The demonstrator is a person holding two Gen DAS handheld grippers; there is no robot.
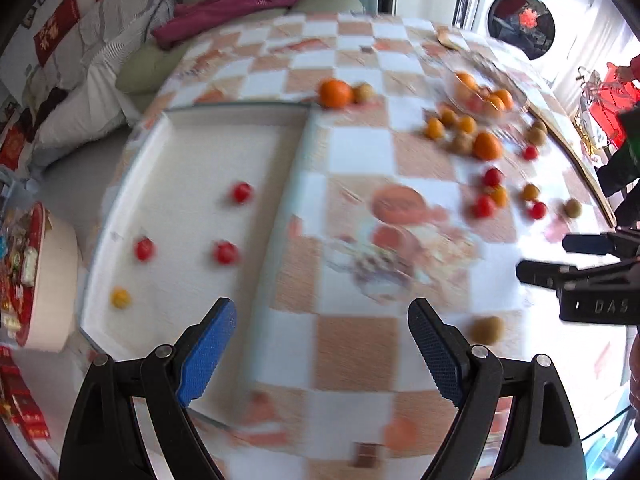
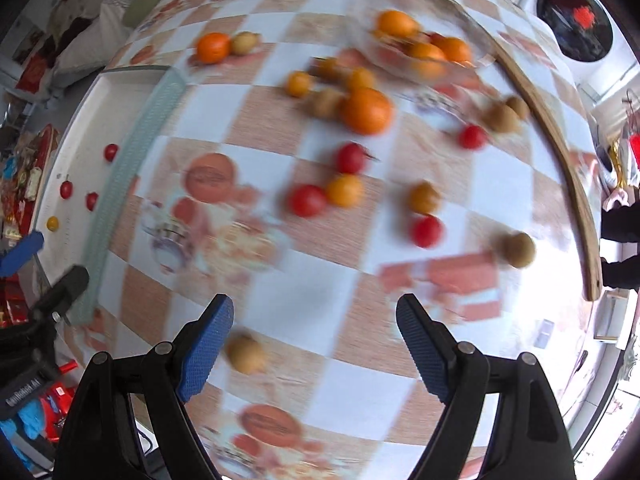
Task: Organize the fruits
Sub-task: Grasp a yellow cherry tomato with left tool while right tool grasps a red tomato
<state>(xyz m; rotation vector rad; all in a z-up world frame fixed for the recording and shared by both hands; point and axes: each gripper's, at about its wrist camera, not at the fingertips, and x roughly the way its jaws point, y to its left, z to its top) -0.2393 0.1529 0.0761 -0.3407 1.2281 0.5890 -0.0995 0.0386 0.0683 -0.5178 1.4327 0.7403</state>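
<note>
Right wrist view shows my right claw [image 2: 314, 344] wide and empty over the surface [image 2: 360, 280], a brown fruit [image 2: 245, 353] nearest, most fruit loose mid-surface, only four small ones in the tray [image 2: 80, 120] at the left edge.

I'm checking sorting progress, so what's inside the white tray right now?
The white tray holds three red cherry tomatoes and one yellow cherry tomato. Its near corner is hidden behind the left tool, which is open.
</note>
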